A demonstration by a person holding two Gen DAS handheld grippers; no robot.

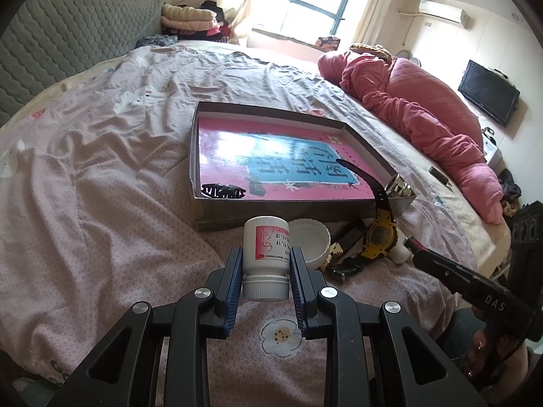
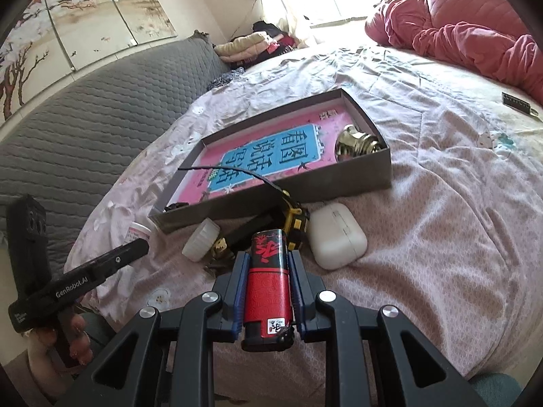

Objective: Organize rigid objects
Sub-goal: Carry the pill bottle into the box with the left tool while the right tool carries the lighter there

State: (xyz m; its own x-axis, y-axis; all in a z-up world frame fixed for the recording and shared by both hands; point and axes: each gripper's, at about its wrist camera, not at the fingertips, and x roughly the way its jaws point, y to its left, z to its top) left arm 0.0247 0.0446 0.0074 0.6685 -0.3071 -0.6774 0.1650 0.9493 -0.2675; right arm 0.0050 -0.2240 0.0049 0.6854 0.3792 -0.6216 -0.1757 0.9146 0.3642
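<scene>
My left gripper (image 1: pixel 265 254) is shut on a white pill bottle (image 1: pixel 265 247), held above the bedsheet with its cap toward the camera. My right gripper (image 2: pixel 268 257) is shut on a red and black lighter (image 2: pixel 268 271). Ahead lies a shallow cardboard box (image 1: pixel 203 142), seen also as the box (image 2: pixel 370 176), with a pink and blue book (image 1: pixel 271 156) flat inside, a black hair clip (image 1: pixel 222 190) and a brass bell (image 2: pixel 356 142). Before the box lie a yellow watch (image 1: pixel 378 235), a white jar lid (image 1: pixel 314 240) and a white earbud case (image 2: pixel 336 235).
The bed is covered by a pink floral sheet (image 1: pixel 118 203). A pink quilt (image 1: pixel 424 101) is bunched at the far right. A grey padded headboard (image 2: pixel 85 118) stands at the left. A small dark object (image 2: pixel 516 101) lies far right on the sheet. A person's hand (image 2: pixel 64 339) holds the left gripper's handle.
</scene>
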